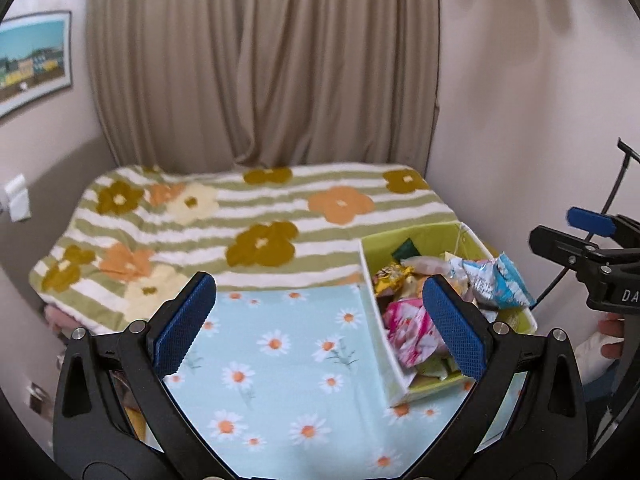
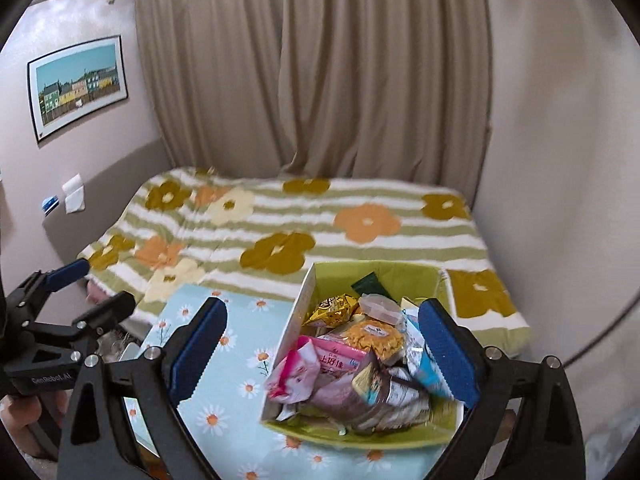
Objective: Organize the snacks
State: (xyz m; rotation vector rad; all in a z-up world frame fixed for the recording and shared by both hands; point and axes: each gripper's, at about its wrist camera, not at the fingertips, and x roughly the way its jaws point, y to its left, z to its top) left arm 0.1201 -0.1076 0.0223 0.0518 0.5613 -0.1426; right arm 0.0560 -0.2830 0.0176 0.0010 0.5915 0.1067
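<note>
Both views show snack box (image 1: pixel 400 376), only right wrist shows gold packet's (image 2: pixel 334 308) face

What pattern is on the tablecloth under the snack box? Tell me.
Light blue tablecloth with white, orange-centred daisies; clearest in the left wrist view.

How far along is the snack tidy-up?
Done: the snacks are heaped inside the green box on the daisy cloth, and no loose packet shows on the cloth or the striped blanket.
In hand: nothing. The left gripper and right gripper are open with bare fingers.
Left: apparently nothing, unless the pile needs neatening.
</note>
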